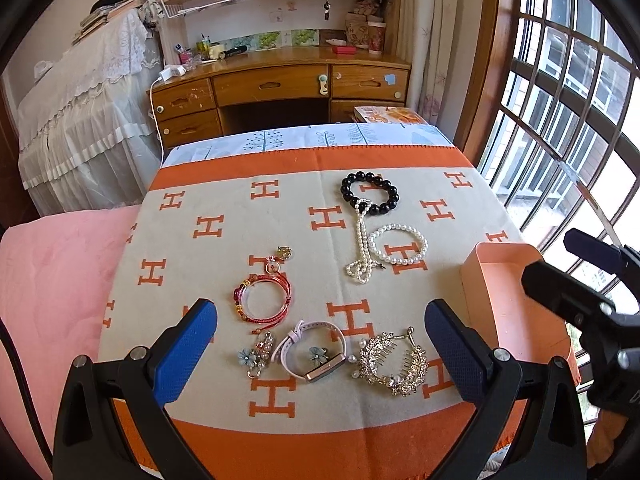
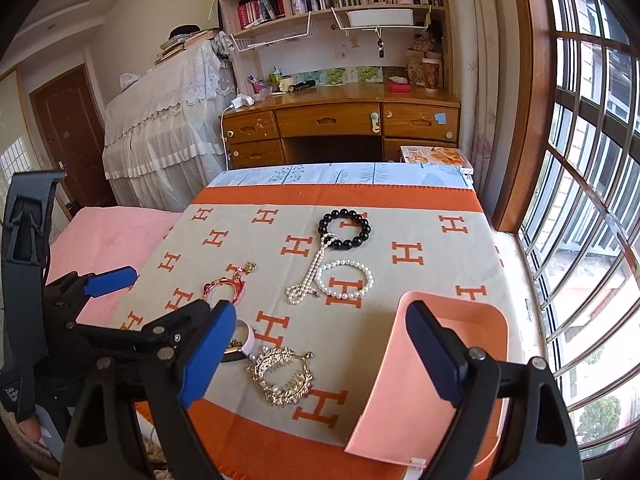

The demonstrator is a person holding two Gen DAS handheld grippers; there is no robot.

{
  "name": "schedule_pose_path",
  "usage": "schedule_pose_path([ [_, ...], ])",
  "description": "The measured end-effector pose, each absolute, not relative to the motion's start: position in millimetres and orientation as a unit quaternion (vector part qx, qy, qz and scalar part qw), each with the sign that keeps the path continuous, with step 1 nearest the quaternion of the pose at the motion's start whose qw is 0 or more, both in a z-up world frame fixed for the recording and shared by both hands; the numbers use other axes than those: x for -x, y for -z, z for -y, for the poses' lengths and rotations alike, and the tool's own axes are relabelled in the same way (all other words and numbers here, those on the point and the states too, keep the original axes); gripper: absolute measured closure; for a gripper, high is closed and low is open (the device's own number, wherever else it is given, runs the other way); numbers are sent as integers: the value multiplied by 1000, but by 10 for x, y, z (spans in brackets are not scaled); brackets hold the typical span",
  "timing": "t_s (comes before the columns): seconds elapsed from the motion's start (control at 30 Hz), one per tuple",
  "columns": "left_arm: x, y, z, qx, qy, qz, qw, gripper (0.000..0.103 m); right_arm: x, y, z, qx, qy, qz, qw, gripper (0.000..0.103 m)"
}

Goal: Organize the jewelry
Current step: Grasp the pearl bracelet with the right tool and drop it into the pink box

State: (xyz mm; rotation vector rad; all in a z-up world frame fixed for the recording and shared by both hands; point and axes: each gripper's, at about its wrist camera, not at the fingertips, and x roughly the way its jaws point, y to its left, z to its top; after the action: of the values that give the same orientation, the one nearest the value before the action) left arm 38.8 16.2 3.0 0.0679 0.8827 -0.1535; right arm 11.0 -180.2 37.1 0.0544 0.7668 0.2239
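One orange H-patterned cloth (image 1: pixel 240 208) carries one pink tray (image 2: pixel 472 344) at its right edge, two bead bracelets, one pearl strand (image 1: pixel 362 240), one watch (image 1: pixel 316 354). Both the left gripper (image 1: pixel 320 354) and right gripper (image 2: pixel 320 354) gape wide, empty.

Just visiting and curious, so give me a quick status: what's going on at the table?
Left gripper open, empty, low over the watch. Right gripper open, empty, by the pink box. Jewelry all on the cloth; box empty. Nothing in the way.
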Motion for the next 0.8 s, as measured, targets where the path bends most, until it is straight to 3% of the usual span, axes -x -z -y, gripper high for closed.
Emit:
schedule_pose_path([
  [0.47, -1399, -298, -551, -7, 48, -475, 879, 1, -1230, -548, 1972, -15, -109, -434, 894, 29],
  [0.67, -1882, 59, -313, -40, 58, -511, 857, 1, -1845, -60, 1947, -5, -112, -522, 845, 29],
  [0.8, -2119, 423, -156, -34, 83, -541, 836, 1, -2119, 528, 1904, 4, -109, -596, 796, 49],
])
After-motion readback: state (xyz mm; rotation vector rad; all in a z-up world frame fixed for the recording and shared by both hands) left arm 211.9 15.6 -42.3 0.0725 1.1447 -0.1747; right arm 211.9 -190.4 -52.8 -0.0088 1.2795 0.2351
